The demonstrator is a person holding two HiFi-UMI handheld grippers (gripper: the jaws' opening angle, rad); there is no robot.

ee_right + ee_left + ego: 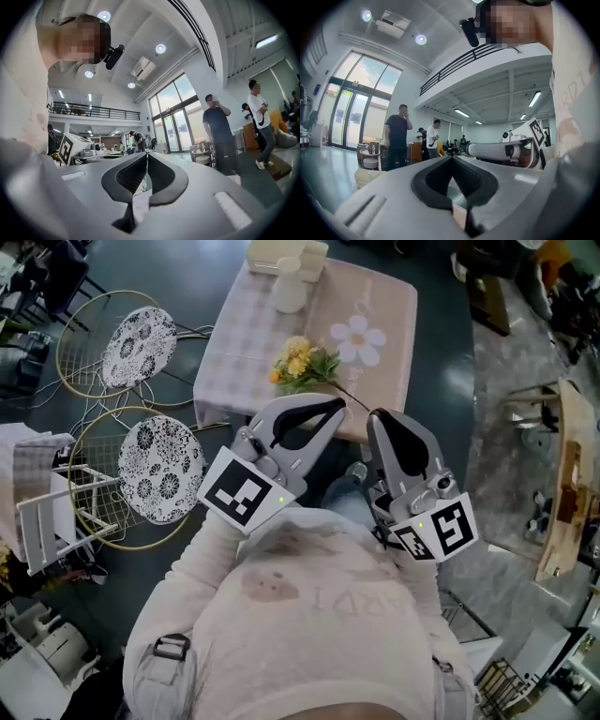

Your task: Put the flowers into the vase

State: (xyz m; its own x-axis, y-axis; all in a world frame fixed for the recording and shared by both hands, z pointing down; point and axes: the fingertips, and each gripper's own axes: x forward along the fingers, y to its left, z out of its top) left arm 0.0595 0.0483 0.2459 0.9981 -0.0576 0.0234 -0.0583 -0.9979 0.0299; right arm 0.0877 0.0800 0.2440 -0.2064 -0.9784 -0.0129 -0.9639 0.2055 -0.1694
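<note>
A bunch of yellow flowers [300, 362] with green leaves lies on the table [234, 352], which has a pale checked cloth. A white vase [289, 292] stands further back on it. Both grippers are held close to the person's chest, short of the table's near edge. My left gripper [339, 405] [452, 157] has its jaws together with nothing between them. My right gripper [377, 416] [146, 153] is beside it, jaws also together and empty. The two gripper views look level across the room and show neither the flowers nor the vase.
Cream boxes [281, 254] sit at the table's far end. Two round wire chairs with patterned cushions [139, 345] [159, 470] and a white rack [47, 512] stand left of the table. Wooden furniture [567, 474] is at the right. People [397, 136] [219, 133] stand in the hall.
</note>
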